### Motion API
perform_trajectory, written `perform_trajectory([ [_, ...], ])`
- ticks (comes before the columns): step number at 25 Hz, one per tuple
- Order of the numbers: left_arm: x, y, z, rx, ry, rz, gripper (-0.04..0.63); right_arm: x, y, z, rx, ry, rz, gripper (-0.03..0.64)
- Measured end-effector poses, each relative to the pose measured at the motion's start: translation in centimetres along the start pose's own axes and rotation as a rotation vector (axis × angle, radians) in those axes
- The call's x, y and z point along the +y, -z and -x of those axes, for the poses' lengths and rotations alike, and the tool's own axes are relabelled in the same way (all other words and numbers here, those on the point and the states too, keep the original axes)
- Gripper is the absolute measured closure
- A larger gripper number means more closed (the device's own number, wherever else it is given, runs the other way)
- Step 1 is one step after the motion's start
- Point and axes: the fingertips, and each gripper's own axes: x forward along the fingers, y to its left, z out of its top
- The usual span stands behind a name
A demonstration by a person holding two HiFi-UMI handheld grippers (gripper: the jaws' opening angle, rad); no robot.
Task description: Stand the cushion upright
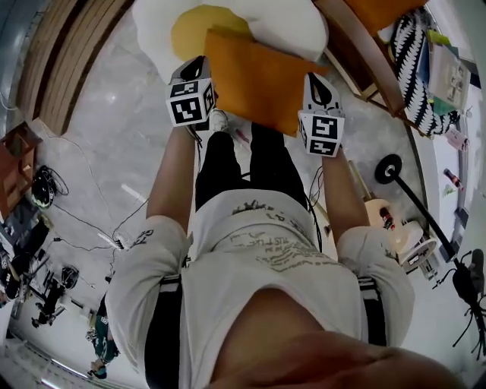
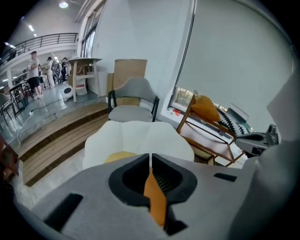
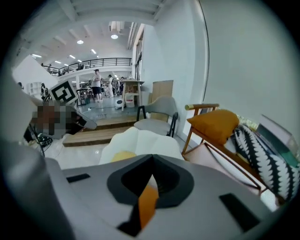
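The left gripper [image 2: 150,161] has its jaws pressed together on a thin fold of the orange cushion [image 2: 155,199], which shows as a strip of fabric in the slot between them. The right gripper [image 3: 151,165] is closed the same way, with a strip of the same orange fabric [image 3: 147,205] pinched between its jaws.

In the head view the left gripper [image 1: 199,68] grips the cushion [image 1: 258,76] at its left edge and the right gripper [image 1: 320,85] grips it at its right edge, so the cushion is held between the two, off the floor, in front of the person's legs [image 1: 243,163]. Its far edge overlaps the near side of a white flower-shaped seat pad [image 1: 258,21] with a yellow centre [image 1: 194,26], which lies on the grey marble floor [image 1: 114,99].

Beyond the seat pad stand a grey chair [image 2: 133,101] and, to the right, a wooden frame chair [image 3: 201,133] carrying an orange pillow [image 3: 213,124] and a black-and-white patterned pillow [image 3: 262,157]. Wooden steps [image 2: 51,140] run along the left, and people [image 2: 33,70] stand far off in the hall behind them.
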Motion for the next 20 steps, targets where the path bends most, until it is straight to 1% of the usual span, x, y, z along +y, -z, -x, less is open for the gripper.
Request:
perform_trajectory([
  [3, 1.1, 3.6, -4.1, 0.046, -0.002, -0.013, 0.572, -0.4, 5.1, -2.6, 0.068, 0.001, -0.032, 0.589],
  [6, 2.1, 7.8, -8.1, 0.099, 0.019, -0.022, 0.571, -0.6, 11.0, -5.3, 0.158, -0.006, -0.081, 0.586],
  [7, 2.4, 9.1, -9.4, 0.119, 0.031, -0.029, 0.561, -0.6, 12.8, -6.2, 0.184, -0.011, -0.116, 0.564],
  [8, 2.6, 10.5, -10.8, 0.142, 0.046, -0.036, 0.476, -0.7, 14.5, -7.0, 0.209, -0.014, -0.157, 0.517],
  [9, 2.8, 12.0, -12.0, 0.170, 0.061, -0.044, 0.377, -0.9, 16.3, -7.5, 0.234, -0.014, -0.199, 0.472],
  [10, 3.0, 13.6, -13.2, 0.199, 0.070, -0.051, 0.357, -1.2, 17.9, -8.0, 0.256, -0.007, -0.232, 0.457],
  [11, 3.3, 15.1, -14.2, 0.224, 0.075, -0.056, 0.356, -1.7, 19.3, -8.5, 0.273, 0.007, -0.250, 0.453],
  [13, 3.9, 17.8, -16.0, 0.264, 0.085, -0.051, 0.341, -2.8, 21.7, -9.2, 0.292, 0.048, -0.254, 0.425],
  [14, 4.2, 19.1, -16.9, 0.280, 0.093, -0.043, 0.333, -3.4, 22.6, -9.6, 0.298, 0.068, -0.251, 0.396],
  [16, 5.1, 21.4, -18.7, 0.308, 0.105, -0.029, 0.308, -4.3, 24.0, -10.3, 0.308, 0.098, -0.258, 0.371],
  [20, 6.8, 24.7, -21.7, 0.353, 0.103, 0.012, 0.248, -4.8, 27.0, -11.7, 0.361, 0.109, -0.278, 0.348],
])
